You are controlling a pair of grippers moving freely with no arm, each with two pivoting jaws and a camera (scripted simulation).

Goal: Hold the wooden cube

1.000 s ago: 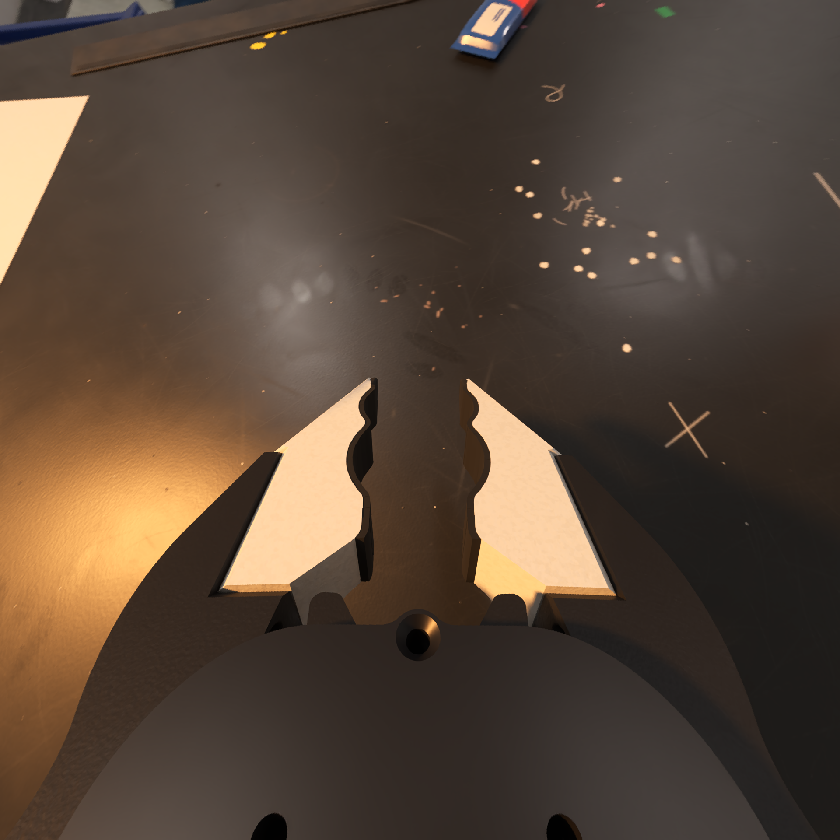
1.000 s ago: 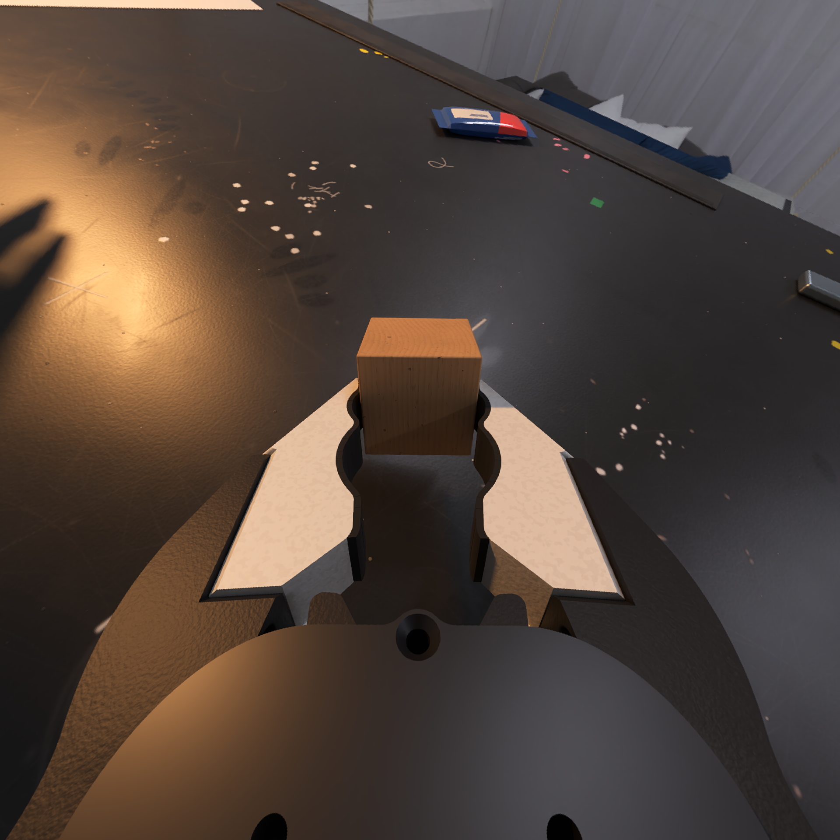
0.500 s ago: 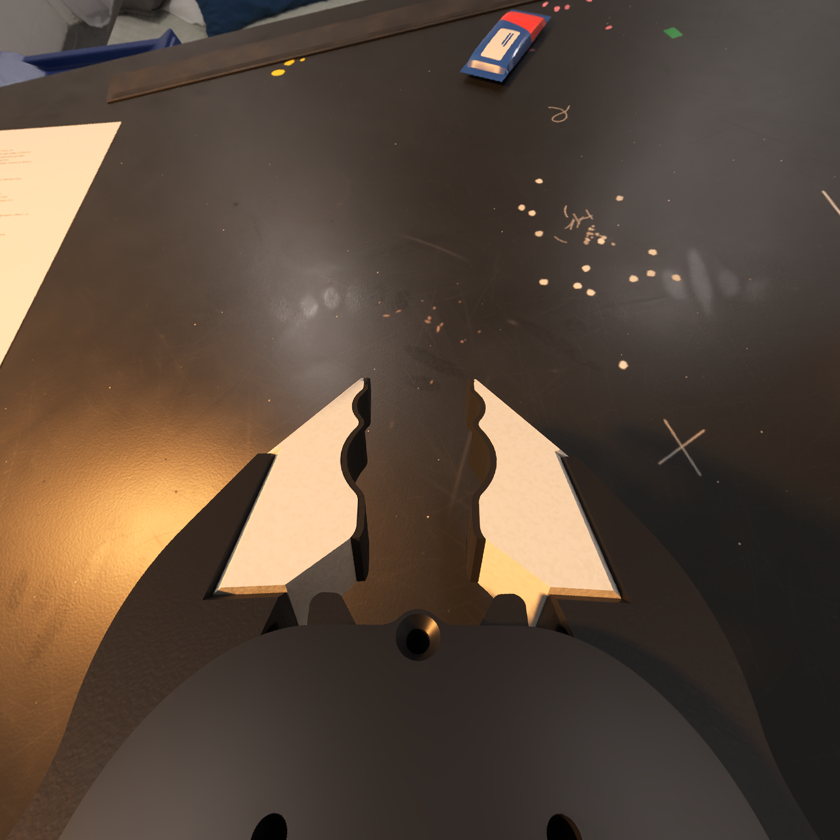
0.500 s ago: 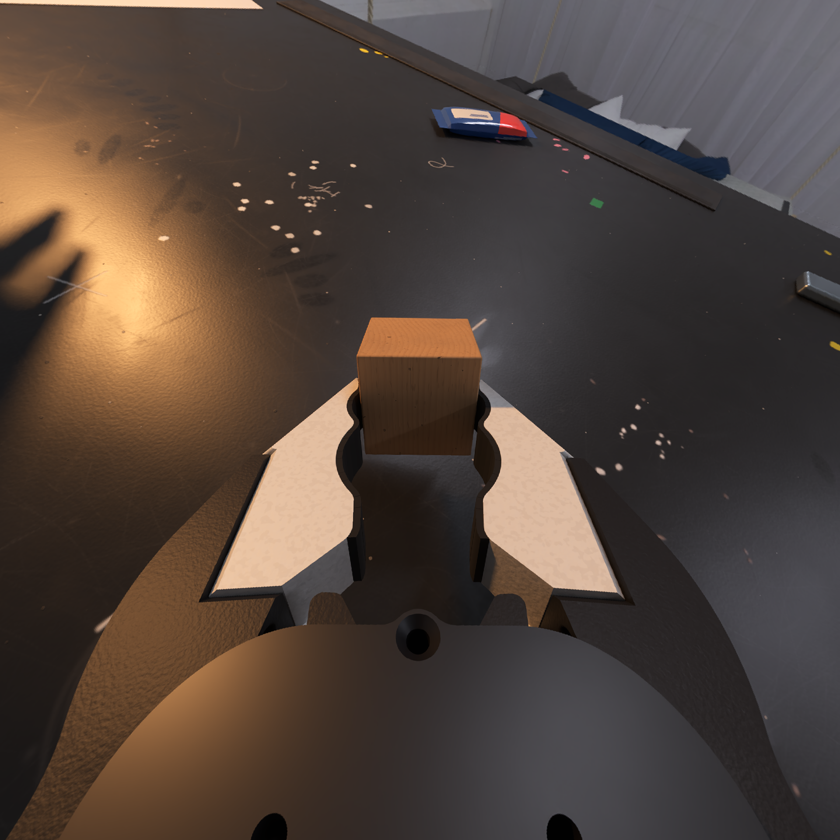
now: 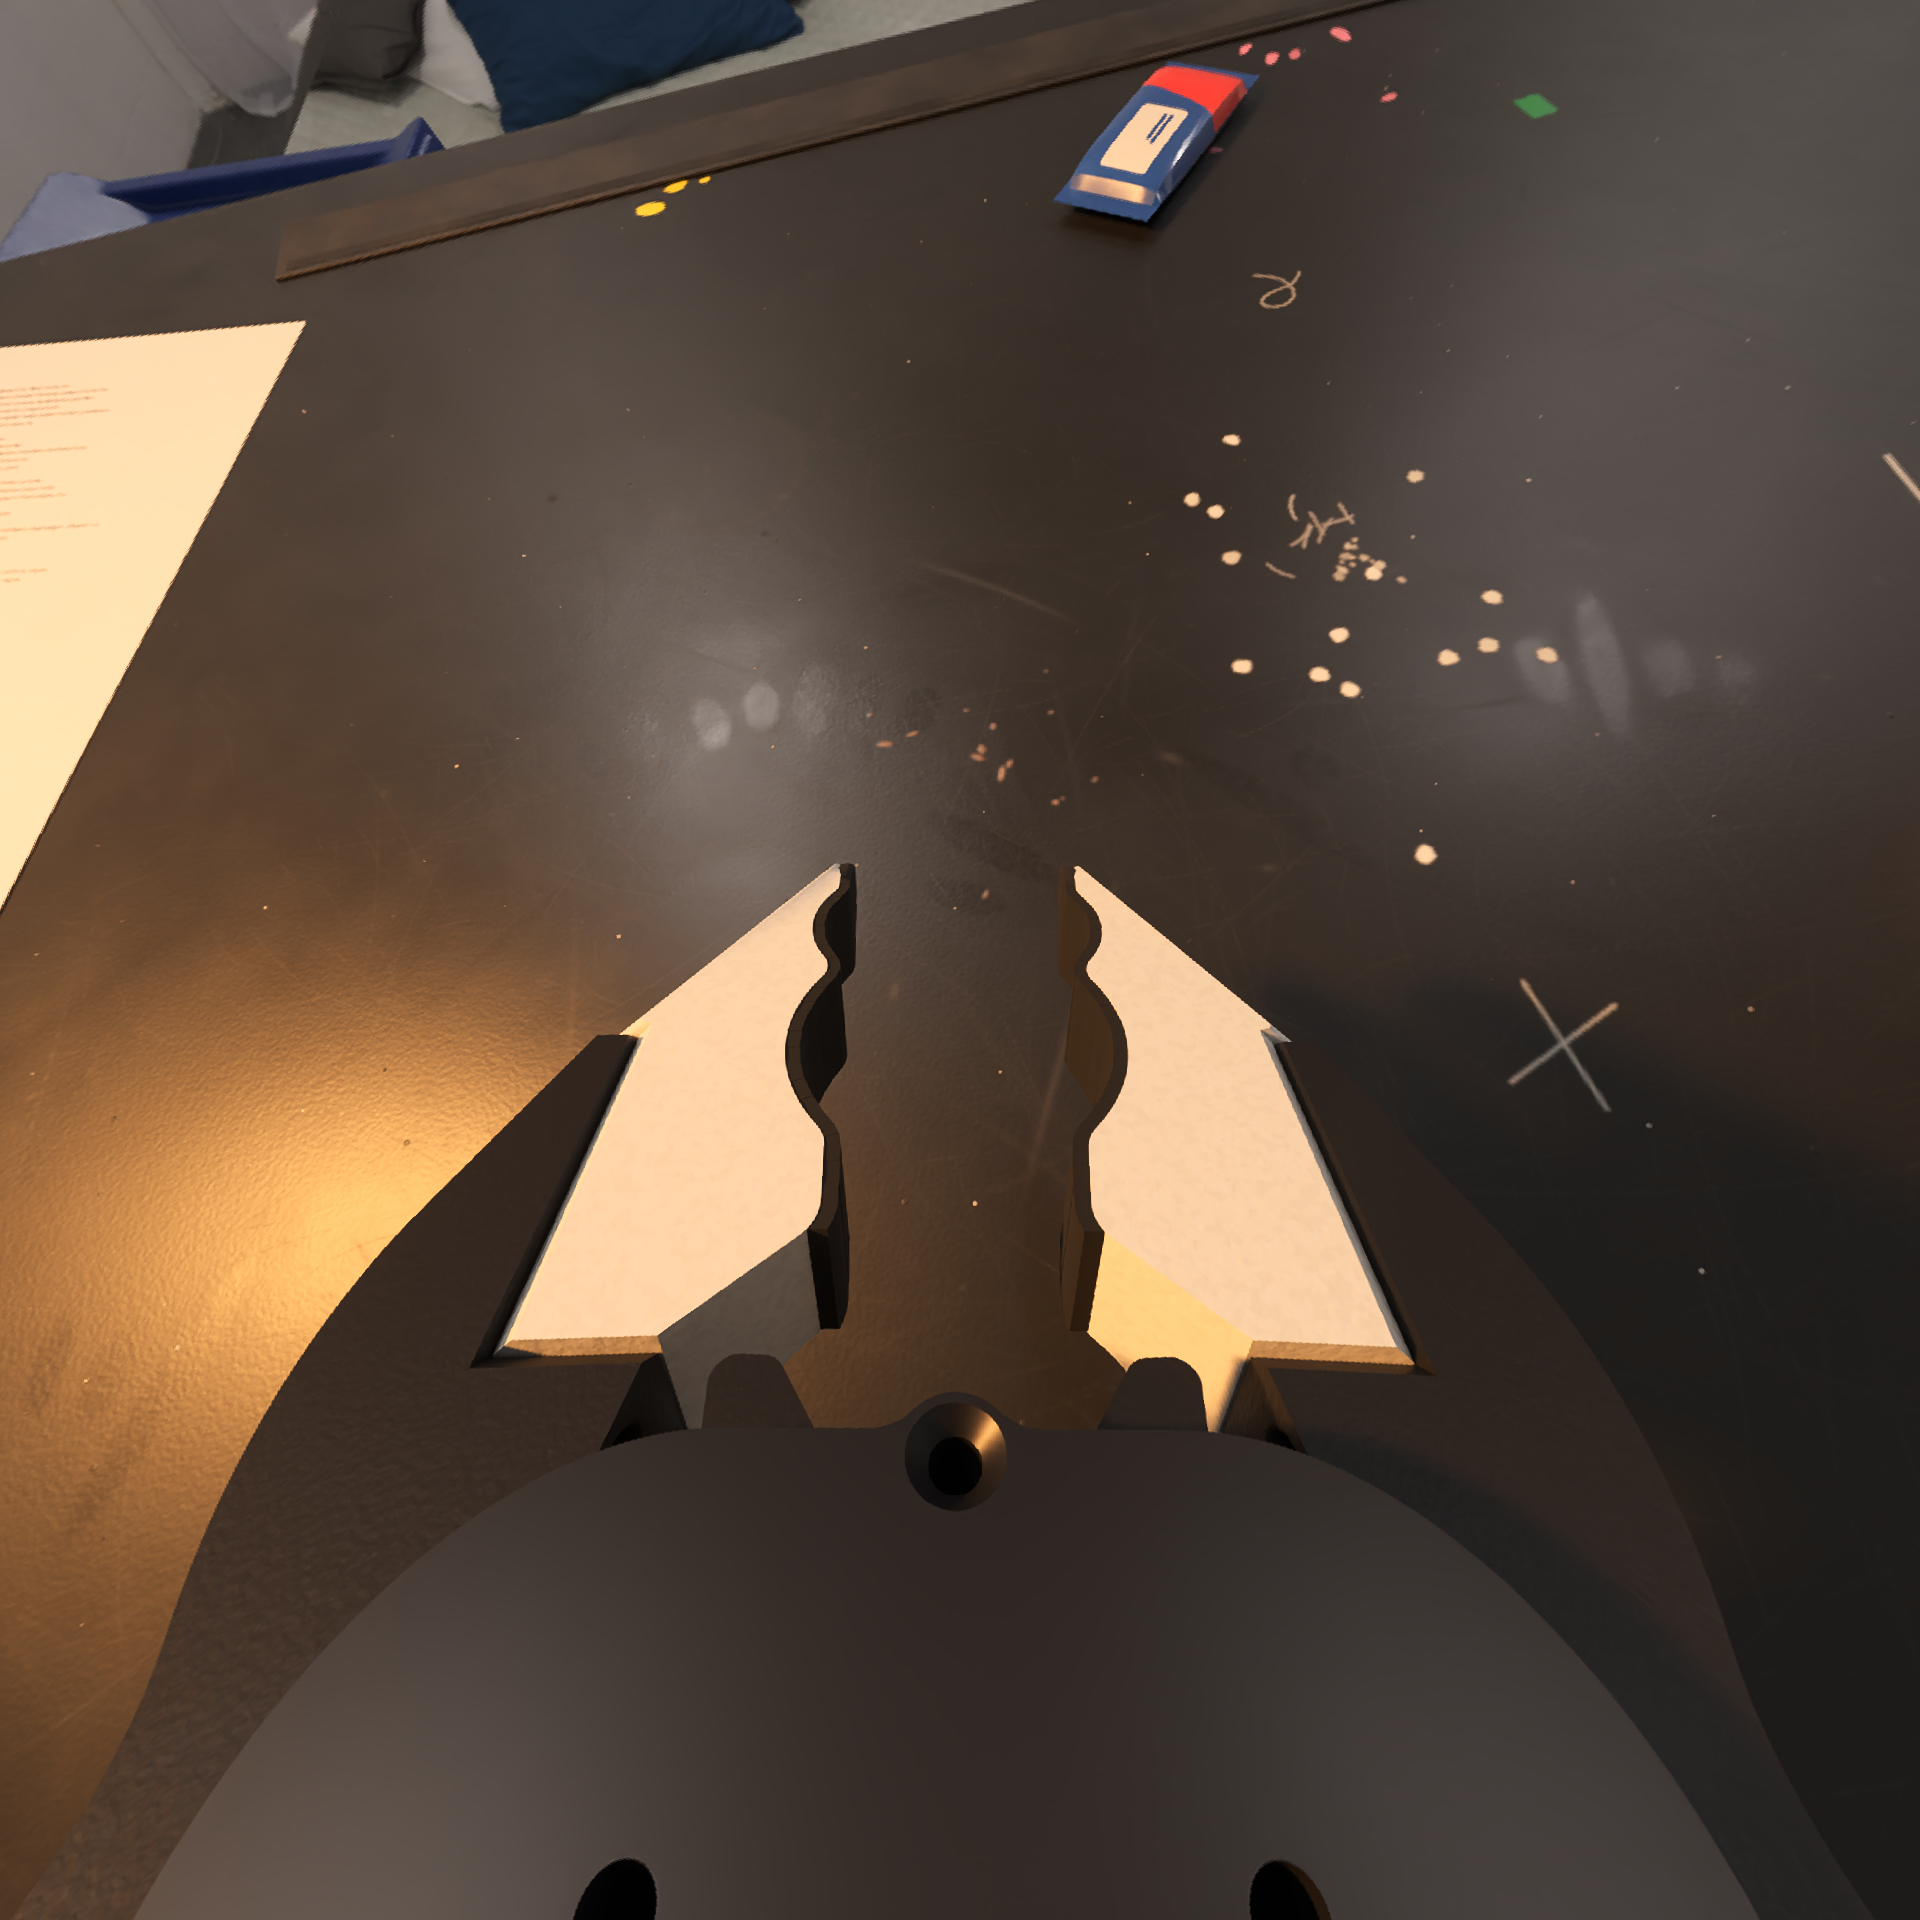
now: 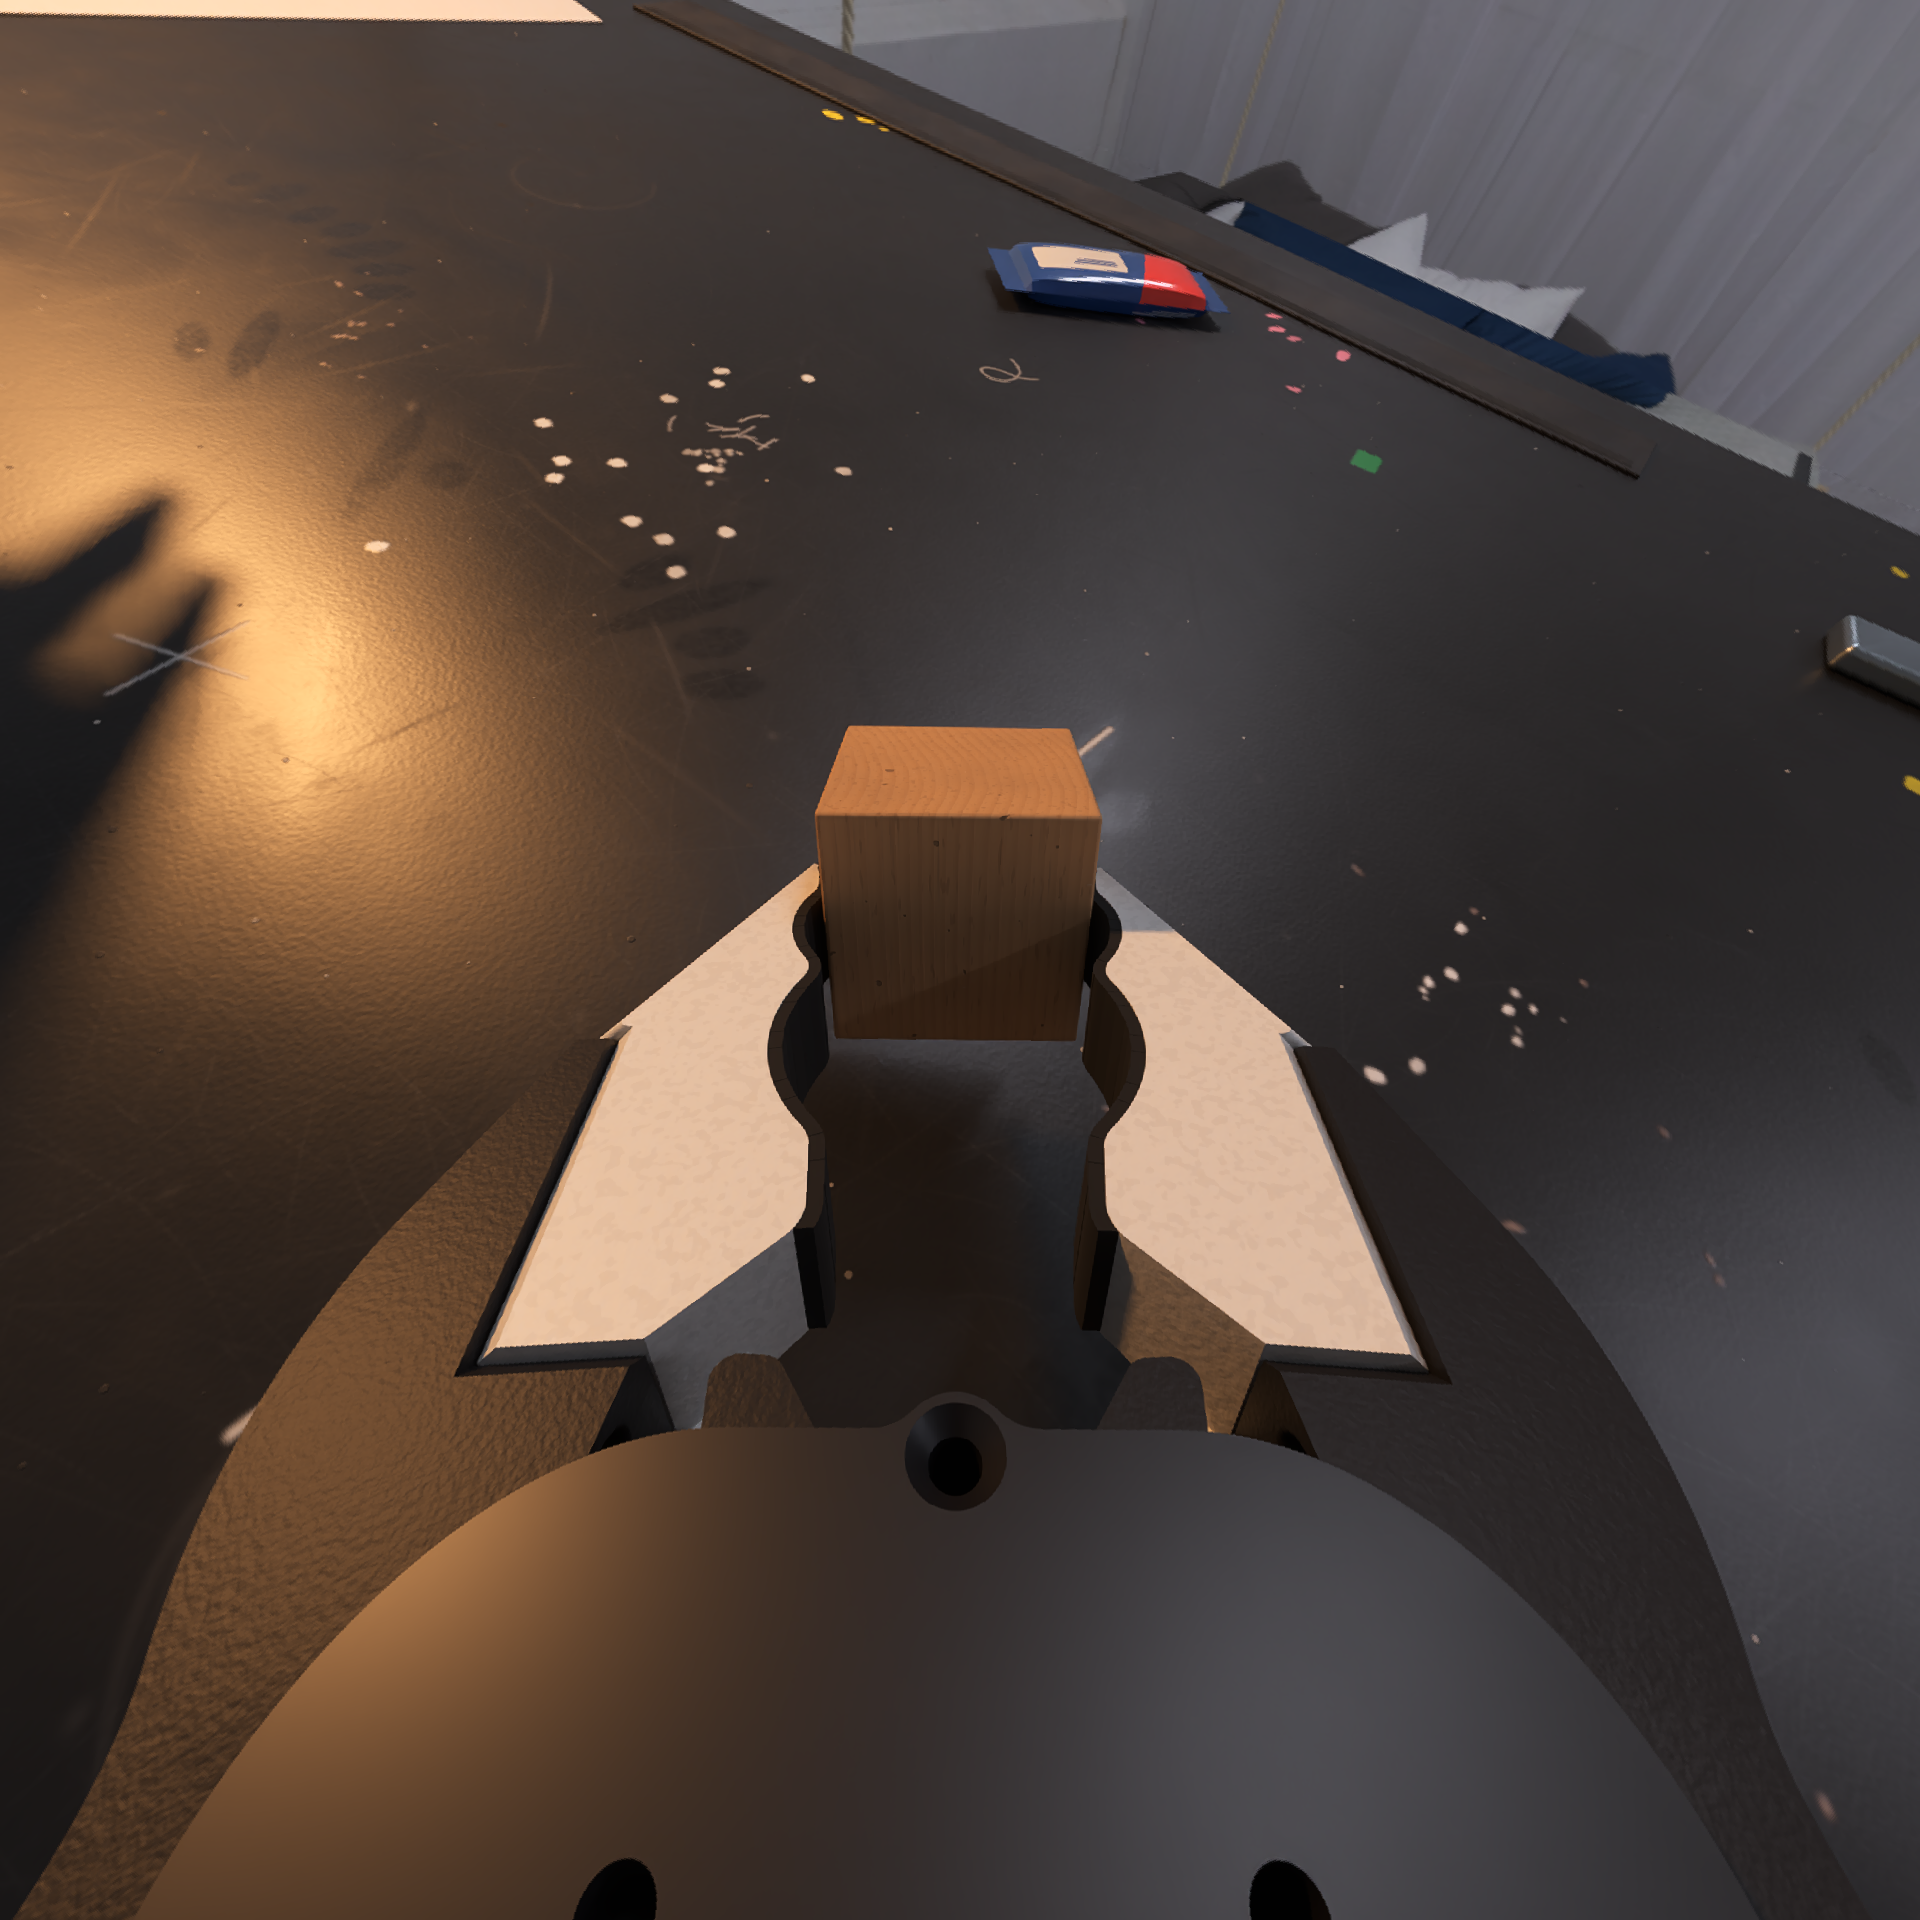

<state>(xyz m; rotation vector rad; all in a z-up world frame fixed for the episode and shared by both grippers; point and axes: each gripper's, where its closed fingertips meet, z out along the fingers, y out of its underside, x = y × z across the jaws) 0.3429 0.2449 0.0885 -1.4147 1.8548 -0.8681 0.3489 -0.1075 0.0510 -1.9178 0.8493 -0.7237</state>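
The wooden cube [image 6: 956, 894] is a small brown block clamped between the fingertips of my right gripper [image 6: 956, 909], which is shut on it over the dark table [image 6: 1351, 727]. I cannot tell whether the cube's underside touches the table. My left gripper [image 5: 958, 878] is open and empty, with only bare table [image 5: 727, 582] between its fingers. The cube does not show in the left wrist view. The left gripper's shadow [image 6: 94, 644] falls on the table at the far left of the right wrist view.
A blue and red packet [image 5: 1153, 140] lies near the table's far edge and also shows in the right wrist view [image 6: 1107, 278]. A white paper sheet [image 5: 94, 540] lies at the left. A dark strip [image 5: 727, 156] runs along the back edge. A metal bar [image 6: 1875, 660] lies at the right.
The left wrist view has drawn back: the packet, the paper and the table's far edge have come further into view. Its shadow has shifted right in the right wrist view. The right gripper and the cube have not moved.
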